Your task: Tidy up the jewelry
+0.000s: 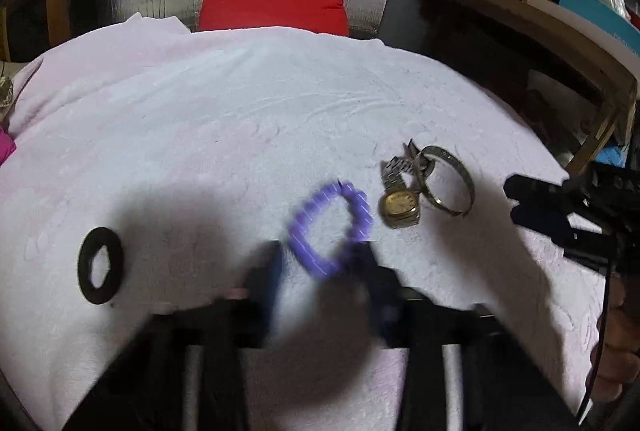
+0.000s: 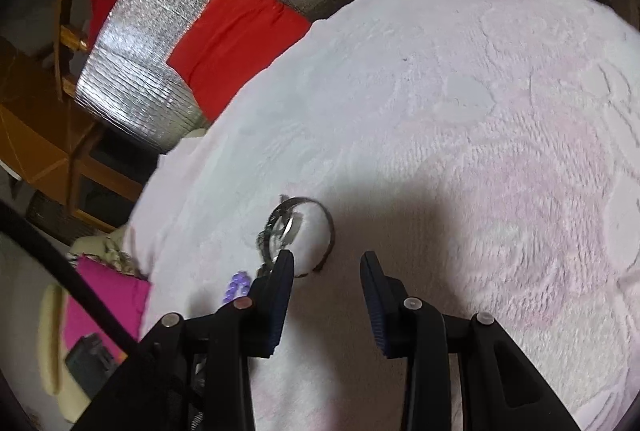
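Four pieces of jewelry can be counted on the soft pink towel: one purple bead bracelet, one gold watch, one silver bangle and one black ring. The watch and the bangle are laid touching each other, with the watch band hooked through the bangle, so they may need to be pulled apart. The black ring is set well apart on the far side, alone. The purple bracelet is seen between the blurred fingers of the left gripper, which are drawn in narrow around its near part. It seems to be pinched there so it can be lifted, but the blur is too strong for a firm hold to be told. The right gripper is held partly open with nothing between its fingers. It is kept low over the towel, just beside the bangle, likely so that piece can be picked next. No box or tray for the jewelry is seen.
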`<state>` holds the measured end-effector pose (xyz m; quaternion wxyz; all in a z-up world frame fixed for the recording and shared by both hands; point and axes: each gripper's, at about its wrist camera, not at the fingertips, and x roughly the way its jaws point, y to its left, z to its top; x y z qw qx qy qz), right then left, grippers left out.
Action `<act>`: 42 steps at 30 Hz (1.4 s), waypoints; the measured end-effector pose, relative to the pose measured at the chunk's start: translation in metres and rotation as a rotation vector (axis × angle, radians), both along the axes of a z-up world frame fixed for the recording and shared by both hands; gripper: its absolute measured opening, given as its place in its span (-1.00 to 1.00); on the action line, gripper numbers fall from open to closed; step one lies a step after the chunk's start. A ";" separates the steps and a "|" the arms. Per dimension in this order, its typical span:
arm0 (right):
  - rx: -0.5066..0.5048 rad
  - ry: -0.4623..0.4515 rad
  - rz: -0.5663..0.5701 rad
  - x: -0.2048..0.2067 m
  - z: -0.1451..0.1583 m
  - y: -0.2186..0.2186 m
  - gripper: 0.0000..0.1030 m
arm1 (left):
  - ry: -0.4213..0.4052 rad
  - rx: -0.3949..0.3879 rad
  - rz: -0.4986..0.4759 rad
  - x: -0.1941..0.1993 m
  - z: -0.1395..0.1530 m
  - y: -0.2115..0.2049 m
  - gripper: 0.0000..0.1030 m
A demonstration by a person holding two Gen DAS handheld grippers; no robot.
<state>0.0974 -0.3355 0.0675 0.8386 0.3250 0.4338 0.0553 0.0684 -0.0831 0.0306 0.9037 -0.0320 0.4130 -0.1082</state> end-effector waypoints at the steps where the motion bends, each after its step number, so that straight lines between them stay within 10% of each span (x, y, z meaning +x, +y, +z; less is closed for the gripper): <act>1: -0.021 -0.003 0.000 0.003 0.000 0.002 -0.28 | 0.002 0.002 -0.004 -0.001 0.000 0.002 -0.55; 6: -0.161 -0.021 0.033 0.022 0.005 0.026 -0.24 | 0.035 -0.036 -0.030 -0.011 0.004 0.019 -0.82; 10: -0.168 -0.061 0.015 0.024 0.013 0.038 0.52 | 0.073 -0.058 -0.017 -0.020 0.004 0.033 -0.82; 16: -0.237 -0.028 0.019 0.038 0.005 0.056 0.52 | 0.096 -0.045 -0.025 -0.037 0.004 0.045 -0.82; 25: -0.462 -0.025 0.057 0.036 0.006 0.083 0.21 | 0.086 -0.038 0.002 -0.049 0.015 0.063 -0.82; 27: -0.457 -0.021 0.065 0.034 0.009 0.082 0.21 | 0.076 -0.033 0.008 -0.051 0.019 0.066 -0.82; 29: -0.438 -0.010 0.074 0.032 0.010 0.080 -0.34 | 0.066 -0.030 0.008 -0.054 0.023 0.069 -0.82; 42: -0.356 0.005 0.153 -0.018 0.024 0.059 -0.54 | 0.100 0.012 0.021 -0.092 0.023 0.088 -0.82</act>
